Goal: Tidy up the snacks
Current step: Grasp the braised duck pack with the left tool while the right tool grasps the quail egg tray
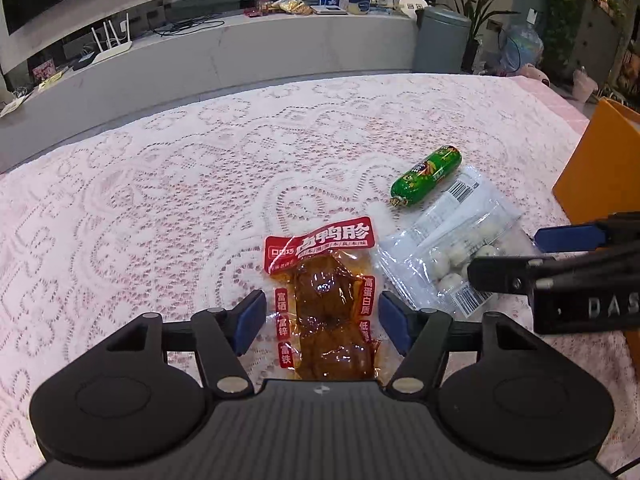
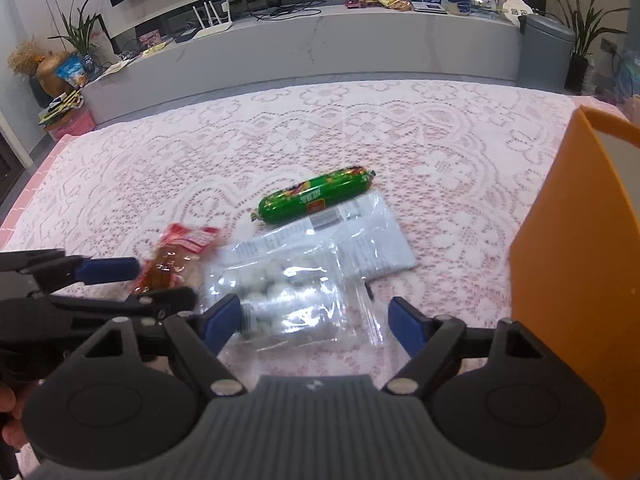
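While both tools tilt down over the pink lace-covered table [image 1: 160, 184], I judge pickup is in hand. Left tool [image 1: 322, 322] gapes around the red-topped clear pouch of brown meat [image 1: 328, 304], pads apart from it. Right tool [image 2: 316, 326] gapes over the clear bag of white balls [image 2: 280, 296], gripping nothing. Next: close, then carry toward the orange bin [image 2: 576, 248].

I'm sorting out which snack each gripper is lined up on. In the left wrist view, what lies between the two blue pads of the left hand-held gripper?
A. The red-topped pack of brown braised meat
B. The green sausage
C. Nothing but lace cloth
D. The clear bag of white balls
A: the red-topped braised-meat pack lies between the open pads of the left hand-held gripper, while the green sausage and the clear bag of white balls lie off to its right.
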`<state>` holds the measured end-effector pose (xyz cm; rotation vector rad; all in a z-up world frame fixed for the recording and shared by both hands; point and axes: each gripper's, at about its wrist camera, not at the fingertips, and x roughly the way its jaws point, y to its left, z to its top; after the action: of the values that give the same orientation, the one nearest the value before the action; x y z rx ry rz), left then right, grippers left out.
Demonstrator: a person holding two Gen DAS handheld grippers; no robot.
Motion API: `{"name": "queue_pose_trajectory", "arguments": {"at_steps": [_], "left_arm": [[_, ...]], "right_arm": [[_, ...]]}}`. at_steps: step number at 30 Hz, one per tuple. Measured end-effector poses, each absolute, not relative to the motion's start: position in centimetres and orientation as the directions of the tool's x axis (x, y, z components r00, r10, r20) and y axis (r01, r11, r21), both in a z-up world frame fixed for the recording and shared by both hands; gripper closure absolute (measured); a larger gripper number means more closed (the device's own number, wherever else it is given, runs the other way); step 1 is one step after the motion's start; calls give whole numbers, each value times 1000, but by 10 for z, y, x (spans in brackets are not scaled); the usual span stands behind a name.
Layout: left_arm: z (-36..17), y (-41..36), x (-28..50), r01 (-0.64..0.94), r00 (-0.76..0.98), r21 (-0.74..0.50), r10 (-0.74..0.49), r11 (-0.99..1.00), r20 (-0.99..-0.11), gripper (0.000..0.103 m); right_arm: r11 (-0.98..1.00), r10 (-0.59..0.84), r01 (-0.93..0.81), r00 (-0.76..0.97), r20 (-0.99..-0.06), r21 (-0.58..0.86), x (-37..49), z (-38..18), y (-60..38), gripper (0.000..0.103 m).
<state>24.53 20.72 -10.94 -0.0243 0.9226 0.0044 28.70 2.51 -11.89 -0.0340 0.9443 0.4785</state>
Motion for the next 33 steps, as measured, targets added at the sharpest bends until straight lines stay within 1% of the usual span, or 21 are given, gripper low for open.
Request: {"name": "queue_pose_trajectory", "arguments": {"at_steps": [5, 8, 11, 12, 13, 15, 16, 17, 18, 22, 25, 30, 33], "left_arm": [[-110, 202, 246, -20, 606, 2, 14, 1000, -796, 28], [-112, 199, 248, -24, 613, 6, 20, 1000, -790, 27], [-112, 202, 246, -25, 617, 4, 18, 1000, -787, 28], [-112, 202, 245, -22, 617, -3, 12, 1000, -787, 33], [-111, 203, 245, -25, 617, -8, 9, 1000, -787, 33], [-110, 202, 245, -35, 613, 2, 23, 999, -790, 34], [-109, 201, 244, -38, 613, 12, 33, 999, -790, 35], [-108, 200, 242, -41, 614, 17, 38, 999, -789, 35], [-107, 200, 240, -45, 614, 17, 41, 999, -789, 36], [-96, 202, 227, -70, 626, 9, 50, 998, -778, 36], [-84, 206, 213, -94, 642, -29, 39, 995, -765, 36], [-69, 204, 184, -120, 642, -110, -7, 987, -767, 36], [-65, 195, 168, -107, 632, -135, -37, 985, -774, 36]], "right_arm": [[886, 425, -386, 457, -781, 256, 292, -124, 20, 23], [883, 428, -398, 460, -778, 250, 288, -123, 23, 25], [884, 430, -392, 475, -767, 253, 285, -118, 20, 41], [888, 424, -388, 488, -763, 246, 283, -114, 18, 54], [890, 420, -389, 499, -758, 237, 282, -110, 16, 69], [892, 416, -390, 515, -749, 228, 280, -102, 11, 85], [889, 425, -390, 516, -743, 237, 278, -99, 8, 90], [887, 434, -390, 520, -736, 248, 276, -95, 5, 92], [885, 441, -392, 524, -729, 253, 274, -92, 3, 96], [875, 460, -408, 532, -711, 261, 258, -82, -3, 99], [871, 472, -407, 534, -701, 276, 242, -76, -9, 101], [864, 492, -386, 515, -702, 322, 209, -76, -25, 102], [855, 511, -366, 476, -716, 367, 190, -81, -36, 103]]}}
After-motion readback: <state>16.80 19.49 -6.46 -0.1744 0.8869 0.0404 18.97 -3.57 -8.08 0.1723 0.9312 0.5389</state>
